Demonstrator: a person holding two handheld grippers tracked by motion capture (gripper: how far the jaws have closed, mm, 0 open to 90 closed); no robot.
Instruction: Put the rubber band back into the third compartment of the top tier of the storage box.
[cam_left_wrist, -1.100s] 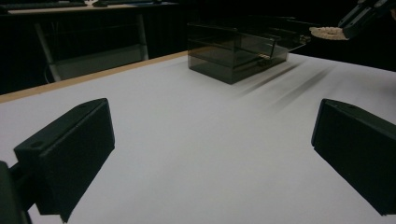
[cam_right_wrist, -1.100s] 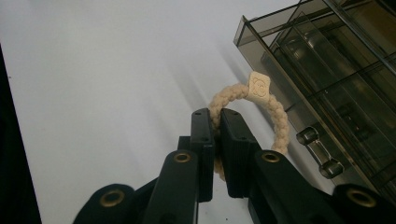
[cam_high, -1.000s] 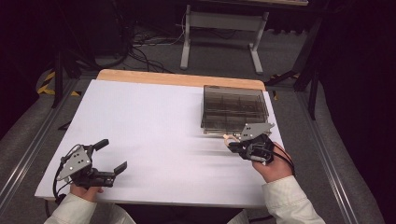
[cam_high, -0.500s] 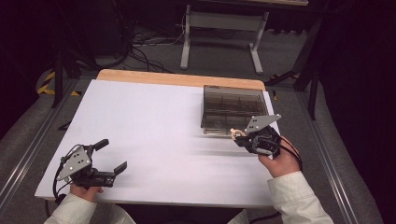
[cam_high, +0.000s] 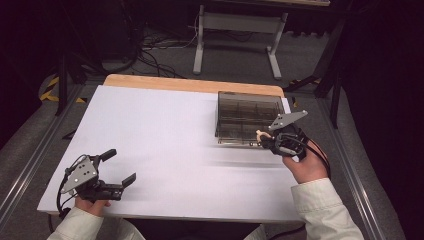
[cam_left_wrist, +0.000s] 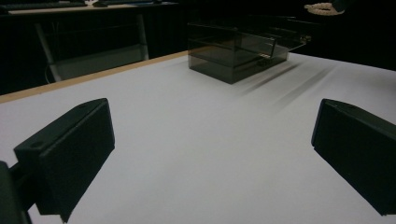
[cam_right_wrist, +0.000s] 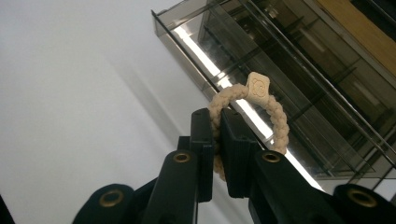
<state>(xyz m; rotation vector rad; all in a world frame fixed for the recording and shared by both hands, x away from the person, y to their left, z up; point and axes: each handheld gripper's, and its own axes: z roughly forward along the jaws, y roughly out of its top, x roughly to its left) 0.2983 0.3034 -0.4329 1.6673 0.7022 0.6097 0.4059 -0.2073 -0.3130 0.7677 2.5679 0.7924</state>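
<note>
A person seated at a white-topped table (cam_high: 165, 130) is holding a two-jaw gripper in each hand. The right gripper (cam_right_wrist: 217, 140) is pinching a cream-coloured braided cord loop with a small square charm (cam_right_wrist: 247, 109), its black jaws pressed almost together on one side of the braid while the rest of the loop is standing free above them. The loop is hanging in the air just at the near edge of a smoky transparent plastic box with divided compartments (cam_high: 247, 117), at the table's far right. The loop looks light, soft and floppy, likely to sag or swing, so gripping the braid itself, away from the hard charm, seems safest. The left gripper (cam_high: 112, 167) is resting near the table's front left corner, jaws spread wide with nothing between them.
</note>
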